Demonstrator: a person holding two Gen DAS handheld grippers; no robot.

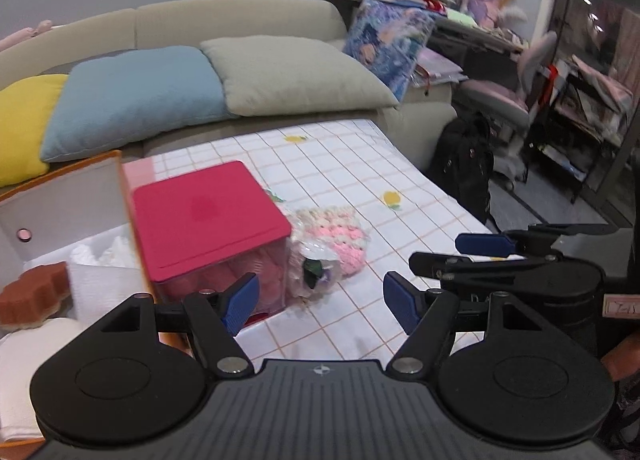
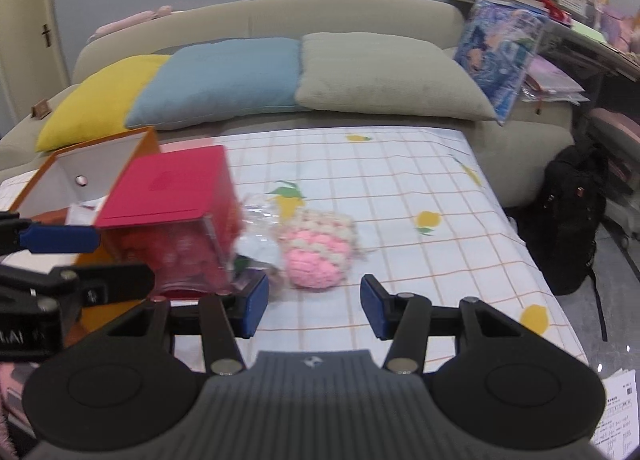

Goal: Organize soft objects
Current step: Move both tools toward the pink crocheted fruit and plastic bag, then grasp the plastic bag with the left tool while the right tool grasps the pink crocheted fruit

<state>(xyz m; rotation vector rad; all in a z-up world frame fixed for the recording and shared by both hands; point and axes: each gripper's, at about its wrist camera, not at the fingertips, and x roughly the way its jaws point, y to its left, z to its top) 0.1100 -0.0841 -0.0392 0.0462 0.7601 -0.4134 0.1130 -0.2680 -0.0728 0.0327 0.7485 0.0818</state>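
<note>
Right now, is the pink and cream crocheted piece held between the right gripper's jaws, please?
No, the pink and cream crocheted piece lies on the checked cloth beyond the open right gripper.

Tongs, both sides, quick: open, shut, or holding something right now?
Left tongs: open, nothing between the pads, above the checked cloth.
Right tongs: open, empty, short of the pink crochet piece.
</note>
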